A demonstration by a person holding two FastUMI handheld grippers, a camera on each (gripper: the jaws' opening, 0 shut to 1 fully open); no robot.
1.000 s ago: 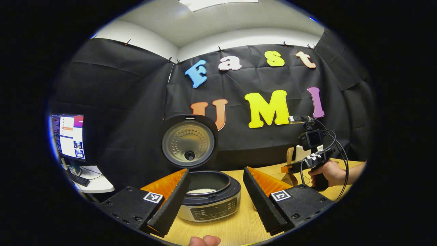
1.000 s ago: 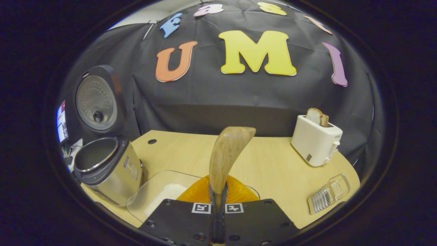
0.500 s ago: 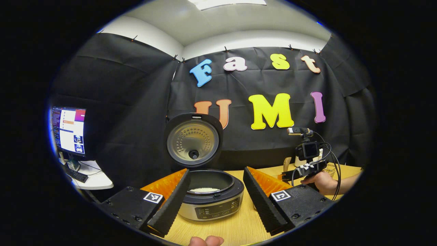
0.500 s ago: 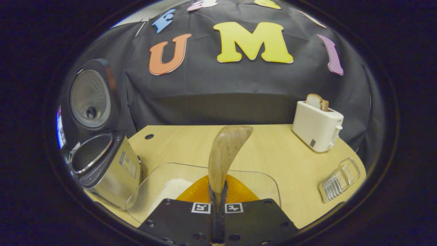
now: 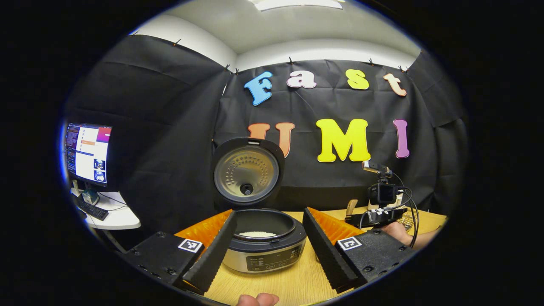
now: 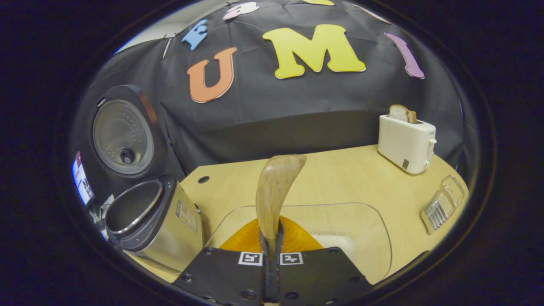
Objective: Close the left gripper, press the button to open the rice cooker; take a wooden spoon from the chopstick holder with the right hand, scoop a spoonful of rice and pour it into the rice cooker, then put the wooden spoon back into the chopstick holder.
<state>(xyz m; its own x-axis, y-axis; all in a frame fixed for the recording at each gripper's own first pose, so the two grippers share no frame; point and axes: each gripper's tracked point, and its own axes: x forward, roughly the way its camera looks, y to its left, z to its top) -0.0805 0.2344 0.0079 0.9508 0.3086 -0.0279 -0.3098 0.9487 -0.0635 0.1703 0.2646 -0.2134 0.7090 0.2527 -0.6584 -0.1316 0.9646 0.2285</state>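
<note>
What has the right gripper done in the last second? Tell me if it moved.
Yes. In the left gripper view the right gripper has sunk from level with the yellow letters toward the table, holding the wooden spoon.

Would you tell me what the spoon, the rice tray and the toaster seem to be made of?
The spoon looks like matte wood: tan, with grain streaks. The rice tray looks like clear plastic; the table shows through its wall. The toaster appears to be smooth white plastic, though painted metal is possible.

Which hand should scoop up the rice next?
The right. Its hand-held gripper is shut on the spoon, above the clear rice tray. The left hand-held gripper is open and holds nothing, facing the open cooker.
</note>
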